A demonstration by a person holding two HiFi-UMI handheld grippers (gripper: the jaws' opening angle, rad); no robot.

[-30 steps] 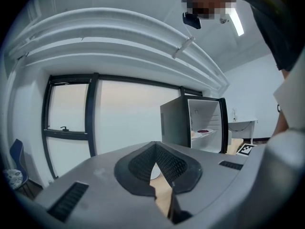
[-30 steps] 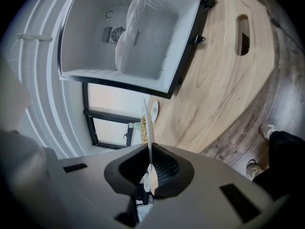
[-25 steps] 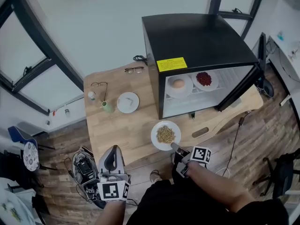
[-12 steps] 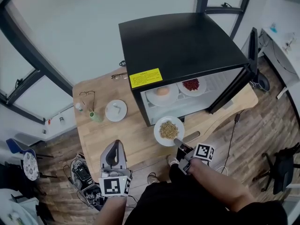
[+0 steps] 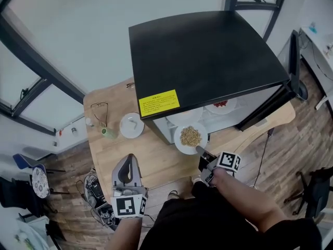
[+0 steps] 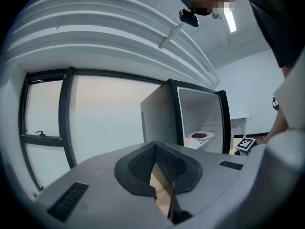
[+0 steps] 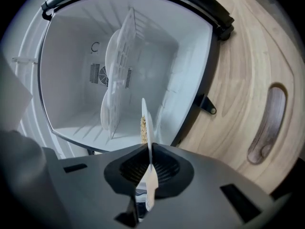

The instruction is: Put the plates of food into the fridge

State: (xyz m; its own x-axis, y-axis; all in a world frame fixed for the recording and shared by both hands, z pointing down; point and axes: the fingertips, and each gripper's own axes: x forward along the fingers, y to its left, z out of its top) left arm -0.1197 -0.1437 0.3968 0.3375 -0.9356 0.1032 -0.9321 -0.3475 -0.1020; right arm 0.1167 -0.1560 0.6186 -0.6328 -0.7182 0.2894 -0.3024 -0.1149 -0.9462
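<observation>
A white plate of brown grain [image 5: 190, 137] hangs at the mouth of the open black fridge [image 5: 203, 56], just under its top front edge. My right gripper [image 5: 200, 150] is shut on the plate's near rim. In the right gripper view the plate [image 7: 145, 123] shows edge-on between the pads, pointing into the white fridge interior below the wire shelf [image 7: 121, 66]. Inside, a plate of red food [image 5: 220, 104] and another plate [image 5: 182, 119] partly show. My left gripper [image 5: 128, 163] is shut and empty, low at the table's near edge.
The fridge door [image 5: 295, 56] stands open at the right. On the wooden table [image 5: 130, 155] left of the fridge lie a small white plate [image 5: 131, 125], a green cup [image 5: 109, 133] and glasses [image 5: 100, 108]. A slot [image 7: 267, 123] is cut in the tabletop.
My right gripper has carried the grain plate forward from the table's middle to the fridge opening. The left gripper has stayed at the table's near edge.
</observation>
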